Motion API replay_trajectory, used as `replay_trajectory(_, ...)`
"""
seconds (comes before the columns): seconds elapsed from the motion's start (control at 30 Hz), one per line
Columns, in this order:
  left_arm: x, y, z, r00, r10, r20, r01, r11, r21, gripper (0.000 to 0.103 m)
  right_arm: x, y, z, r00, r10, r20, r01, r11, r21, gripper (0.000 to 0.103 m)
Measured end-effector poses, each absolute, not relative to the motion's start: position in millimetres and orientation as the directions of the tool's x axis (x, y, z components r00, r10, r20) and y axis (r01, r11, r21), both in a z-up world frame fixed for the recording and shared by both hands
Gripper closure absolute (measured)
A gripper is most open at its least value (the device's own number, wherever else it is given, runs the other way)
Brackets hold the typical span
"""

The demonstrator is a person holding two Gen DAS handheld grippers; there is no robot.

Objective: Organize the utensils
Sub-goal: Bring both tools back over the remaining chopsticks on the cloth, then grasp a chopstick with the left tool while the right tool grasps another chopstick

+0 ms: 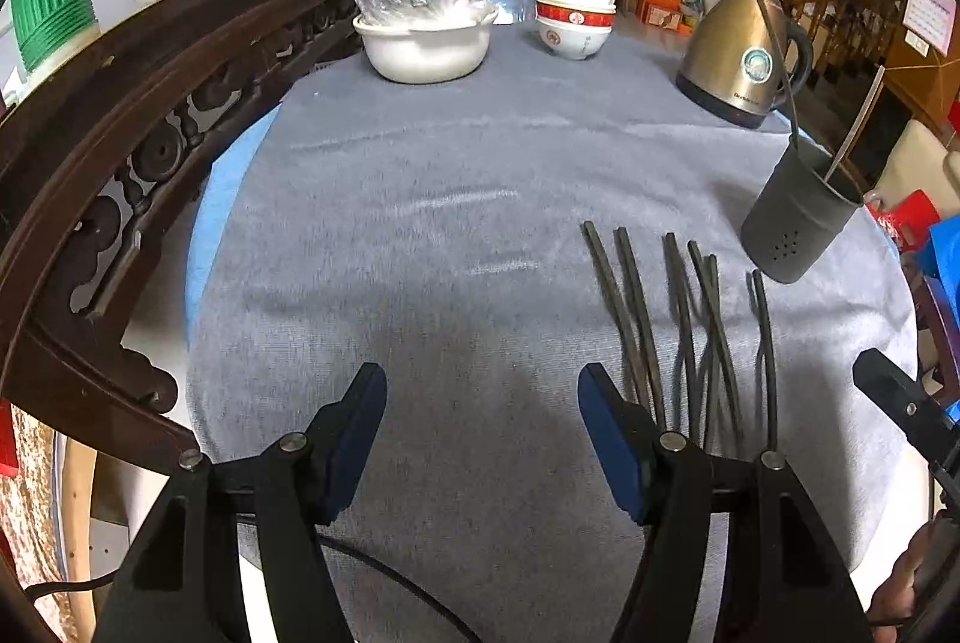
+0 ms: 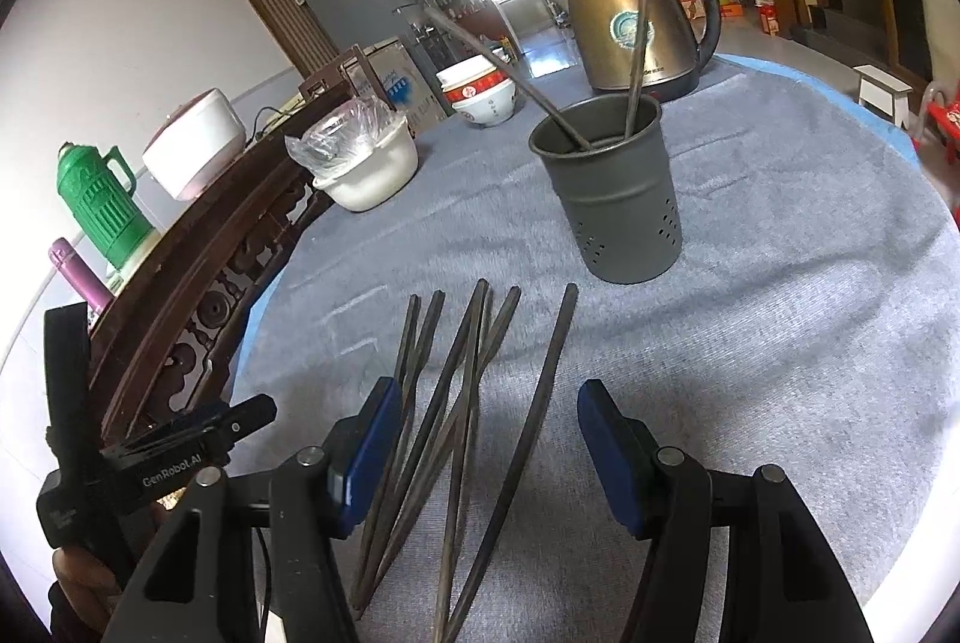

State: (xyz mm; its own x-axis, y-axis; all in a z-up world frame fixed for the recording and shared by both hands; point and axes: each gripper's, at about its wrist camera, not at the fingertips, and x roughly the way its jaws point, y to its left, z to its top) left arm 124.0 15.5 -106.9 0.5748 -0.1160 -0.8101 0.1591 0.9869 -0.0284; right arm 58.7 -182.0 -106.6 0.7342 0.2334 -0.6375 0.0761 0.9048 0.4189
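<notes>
Both grippers hang above the grey cloth [image 1: 420,235] that covers the round tabletop, each with its blue-padded jaws apart and nothing between the pads. The left gripper [image 1: 482,439] hovers over bare cloth near the table's near edge, with the loose chopsticks [image 1: 678,331] just beside its right finger. The right gripper [image 2: 489,454] sits directly over those chopsticks [image 2: 474,403]: 6 dark sticks lie on the cloth in a loose fan, some crossing, their near ends running under and between its fingers without touching the pads. Beyond the fan, toward the middle of the tabletop, stands the dark metal utensil holder [image 2: 606,199], upright, with small holes near its base and 2 chopsticks [image 2: 636,43] already leaning inside it. At the far edge sit a brass-coloured electric kettle [image 2: 630,13], a stack of red-and-white bowls [image 2: 483,94] and a white basin [image 2: 372,169] holding a clear plastic bag. A carved dark wooden rail [image 1: 120,151] borders the table's left edge, with a green thermos jug [image 2: 99,199] behind it.
</notes>
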Motion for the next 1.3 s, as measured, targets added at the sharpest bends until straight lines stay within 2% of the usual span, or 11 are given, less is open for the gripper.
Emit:
replay_trajectory(0.07, 125.2, 16.8, -107.1, 0.579, -0.113, -0.808, 0.156, 0.987, -0.027, 0.036, 64.9, -179.1, -106.5, 0.728, 0.243, -0.641, 0.066, 0.906, 0.418, 0.044)
replay_trajectory(0.13, 127.4, 17.8, -107.2, 0.585, -0.109, -0.804, 0.151, 0.988, -0.024, 0.036, 77.0, -175.0, -107.9, 0.711, 0.261, -0.653, 0.048, 0.908, 0.416, 0.064)
replay_trajectory(0.43, 132.1, 29.3, -123.2, 0.551, -0.106, -0.827, 0.131, 0.991, -0.039, 0.036, 148.4, -152.0, -119.8, 0.641, 0.251, -0.726, 0.031, 0.936, 0.350, 0.073)
replay_trajectory(0.67, 136.0, 38.3, -124.1, 0.550, -0.107, -0.828, 0.112, 0.992, -0.054, 0.036, 193.7, -144.3, -139.3, 0.569, 0.188, -0.800, 0.075, 0.957, 0.279, 0.074)
replay_trajectory(0.77, 136.7, 37.3, -123.4, 0.551, -0.108, -0.827, 0.114, 0.992, -0.053, 0.036, 204.6, -145.1, -148.2, 0.530, 0.187, -0.827, 0.090, 0.957, 0.275, 0.081)
replay_trajectory(0.83, 138.0, 35.6, -122.8, 0.550, -0.110, -0.828, 0.118, 0.992, -0.053, 0.036, 208.8, -146.9, -153.8, 0.516, 0.198, -0.833, 0.095, 0.953, 0.286, 0.089)
replay_trajectory(0.9, 138.2, 33.6, -122.1, 0.550, -0.113, -0.828, 0.126, 0.991, -0.051, 0.036, 208.3, -147.9, -154.9, 0.516, 0.206, -0.831, 0.092, 0.952, 0.293, 0.095)
replay_trajectory(1.07, 148.2, 28.8, -118.0, 0.532, -0.145, -0.834, 0.151, 0.986, -0.075, 0.036, 194.5, -150.3, -138.9, 0.570, 0.211, -0.794, 0.068, 0.951, 0.302, 0.095)
replay_trajectory(1.3, 190.3, 1.5, -118.4, 0.425, -0.240, -0.873, 0.246, 0.958, -0.144, 0.036, 161.7, -172.1, -113.7, 0.652, 0.269, -0.709, 0.061, 0.913, 0.403, 0.096)
